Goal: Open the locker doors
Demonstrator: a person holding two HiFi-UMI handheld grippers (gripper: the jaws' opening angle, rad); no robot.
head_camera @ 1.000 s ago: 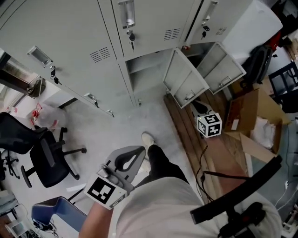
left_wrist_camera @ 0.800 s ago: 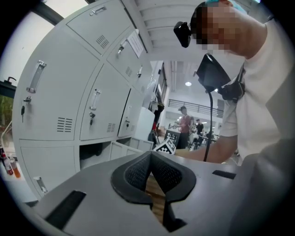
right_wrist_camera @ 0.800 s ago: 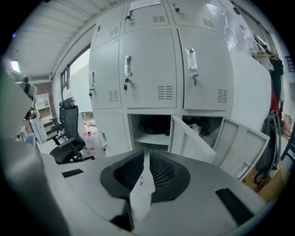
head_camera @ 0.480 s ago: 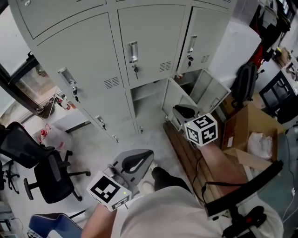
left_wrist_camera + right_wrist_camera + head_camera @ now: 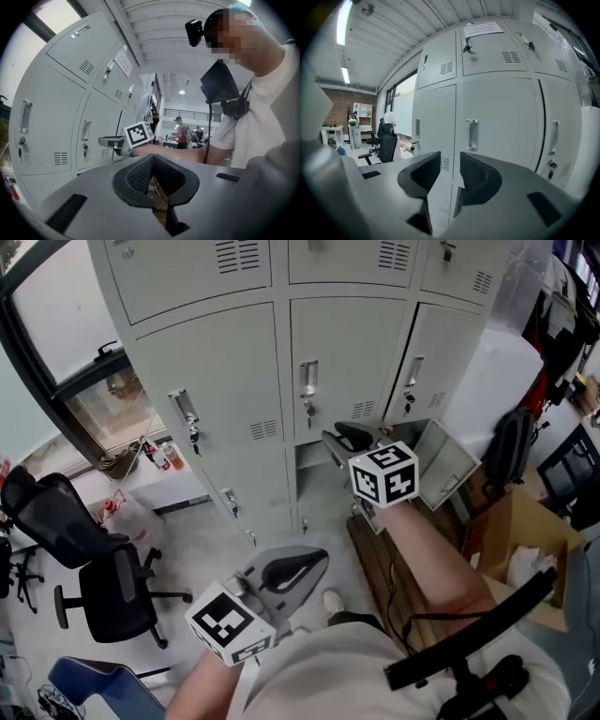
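Observation:
A bank of grey lockers [image 5: 234, 362] fills the top of the head view. In the middle row the centre door [image 5: 347, 352] is closed, its handle [image 5: 308, 381] with a key below it. Two bottom-row doors [image 5: 448, 463] hang open. My right gripper [image 5: 339, 439] is raised in front of the centre column, just below that handle. Its jaws [image 5: 450, 164] are opening, with nothing between them, and they face the door handle [image 5: 471, 134]. My left gripper [image 5: 305, 568] hangs low near my body, its pads [image 5: 153, 161] closed together and empty.
A black office chair [image 5: 103, 587] stands on the floor at the left, below a window. A black backpack [image 5: 511, 442] and an open cardboard box [image 5: 525, 521] sit at the right. Wooden boards [image 5: 375, 540] lie in front of the open lower lockers.
My right gripper has risen from the open bottom-row doors to the height of the middle row. The view has tilted up along the lockers. The left gripper has stayed low.

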